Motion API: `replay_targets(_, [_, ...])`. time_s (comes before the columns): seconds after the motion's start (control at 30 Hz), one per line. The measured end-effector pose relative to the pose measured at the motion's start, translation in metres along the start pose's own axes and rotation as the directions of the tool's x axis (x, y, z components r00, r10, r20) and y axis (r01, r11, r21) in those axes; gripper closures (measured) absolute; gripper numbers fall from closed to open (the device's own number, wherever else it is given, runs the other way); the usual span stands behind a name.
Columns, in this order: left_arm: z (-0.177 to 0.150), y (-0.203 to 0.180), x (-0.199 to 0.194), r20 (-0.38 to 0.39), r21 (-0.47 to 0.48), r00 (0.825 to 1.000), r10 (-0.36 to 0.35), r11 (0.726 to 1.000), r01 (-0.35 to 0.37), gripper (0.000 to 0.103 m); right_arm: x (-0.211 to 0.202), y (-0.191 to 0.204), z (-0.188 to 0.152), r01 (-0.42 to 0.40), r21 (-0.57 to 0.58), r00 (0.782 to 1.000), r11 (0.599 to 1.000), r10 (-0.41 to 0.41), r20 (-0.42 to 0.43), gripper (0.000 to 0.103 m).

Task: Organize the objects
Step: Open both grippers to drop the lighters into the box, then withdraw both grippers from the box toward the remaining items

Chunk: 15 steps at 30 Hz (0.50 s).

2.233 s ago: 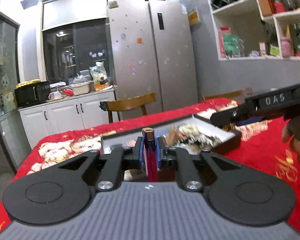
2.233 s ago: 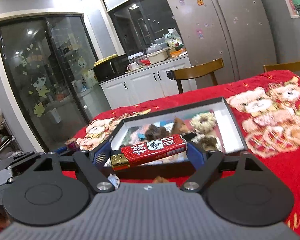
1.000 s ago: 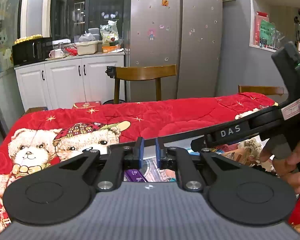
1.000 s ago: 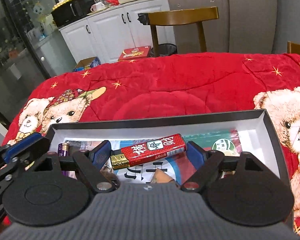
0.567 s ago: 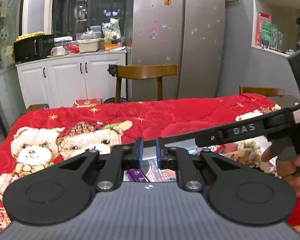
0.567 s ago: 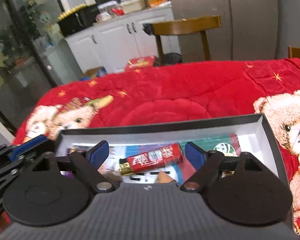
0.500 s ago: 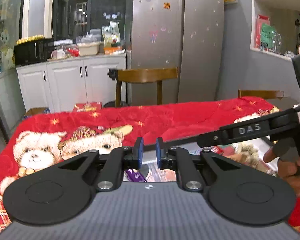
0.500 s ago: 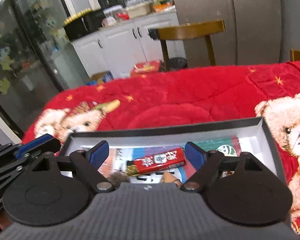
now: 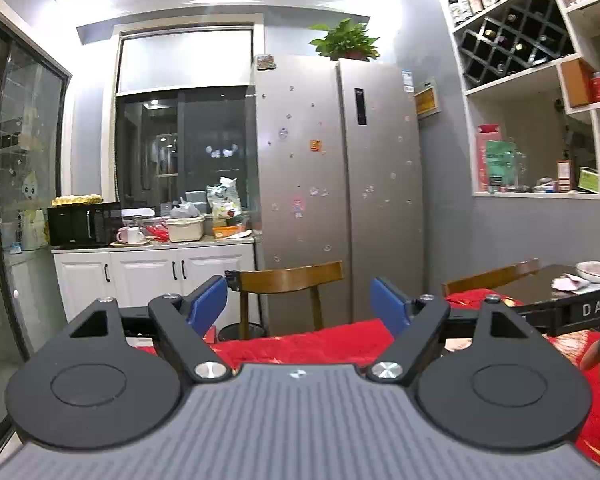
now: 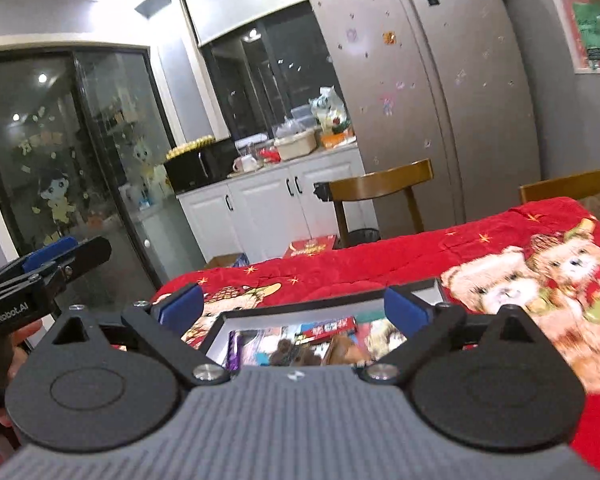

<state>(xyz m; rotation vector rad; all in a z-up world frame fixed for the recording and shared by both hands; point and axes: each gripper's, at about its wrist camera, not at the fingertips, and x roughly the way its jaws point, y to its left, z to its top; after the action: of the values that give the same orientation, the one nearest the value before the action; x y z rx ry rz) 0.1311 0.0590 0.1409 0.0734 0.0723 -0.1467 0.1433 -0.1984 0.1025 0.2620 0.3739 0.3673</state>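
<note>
At lower centre of both views, the left gripper [image 9: 300, 306] and right gripper [image 10: 294, 306] are opening, empty, above a tray [image 10: 332, 307] of small items.

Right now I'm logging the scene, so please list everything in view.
Box: one, dark rim, white inside, on the blanket, holding mixed small items.
Blanket: one, red with bears, over the table.
Chairs: two, wooden, behind the table.
Fridge: one, silver, back wall.
Cabinets: white, left of the fridge.
Microwave: one, black, on the counter.
Left gripper: jaws opening, nothing between them.
Right gripper: jaws opening, nothing between them, above the box.
</note>
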Motion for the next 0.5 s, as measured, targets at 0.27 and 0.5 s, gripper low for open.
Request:
replay_targets(0.27, [-0.023, -0.019, -0.061, -0.084, 0.024, 0.996, 0.024, 0.999, -0.022, 0.019, -0.032, 0.018, -0.045, -0.052, -0.024, 0.998, 0.998, 0.053, 0.019, 0.002])
replay_targets(0.5, [-0.095, -0.018, -0.067, -0.131, -0.073, 0.991, 0.029, 0.997, -0.039, 0.019, -0.020, 0.010, -0.094, -0.035, -0.031, 0.999, 0.999, 0.035, 0.000, 0.002])
